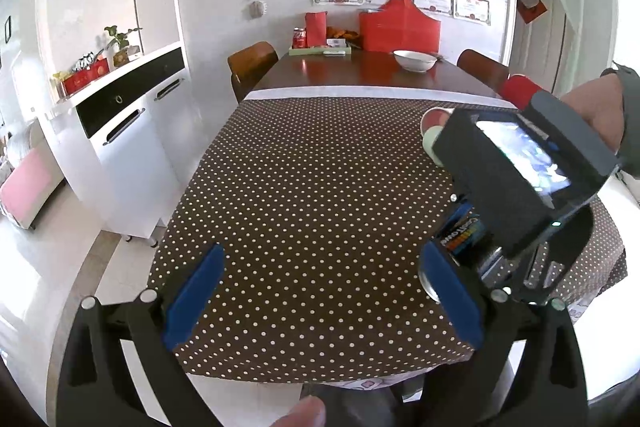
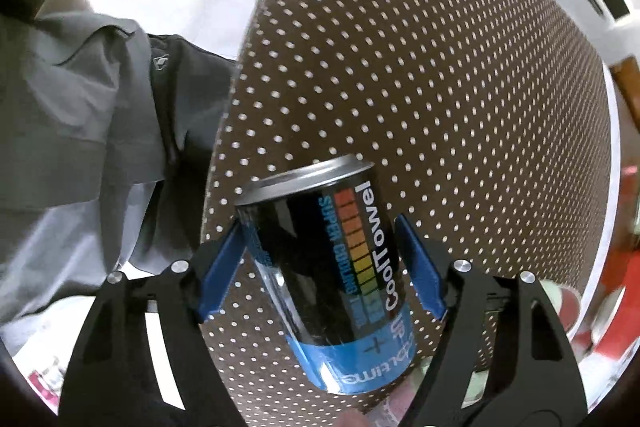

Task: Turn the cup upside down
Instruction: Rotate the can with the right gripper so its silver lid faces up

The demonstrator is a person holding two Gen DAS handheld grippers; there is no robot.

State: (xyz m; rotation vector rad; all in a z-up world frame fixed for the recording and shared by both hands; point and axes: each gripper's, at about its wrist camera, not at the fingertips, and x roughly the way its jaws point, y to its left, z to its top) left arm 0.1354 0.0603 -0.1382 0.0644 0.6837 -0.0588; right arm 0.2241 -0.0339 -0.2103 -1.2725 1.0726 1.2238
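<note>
The cup (image 2: 340,267) is a black can-shaped tumbler with a rainbow "CoolTowel" label, a blue band and a metal rim. My right gripper (image 2: 323,267) is shut on its sides with both blue pads and holds it tilted above the brown polka-dot tablecloth (image 2: 440,67), metal end pointing away from the camera. In the left wrist view part of the cup (image 1: 464,237) shows under the right gripper's black housing (image 1: 516,179), low near the table's front right. My left gripper (image 1: 324,301) stands open over the cloth's near edge with nothing between its fingers.
A white bowl (image 1: 414,61), a red bag (image 1: 400,27) and a cola can (image 1: 299,38) stand at the table's far end. A small red and pale green object (image 1: 432,131) sits behind the right gripper. Chairs flank the table; a white cabinet (image 1: 132,131) stands left. A person's grey clothing (image 2: 80,107) is close.
</note>
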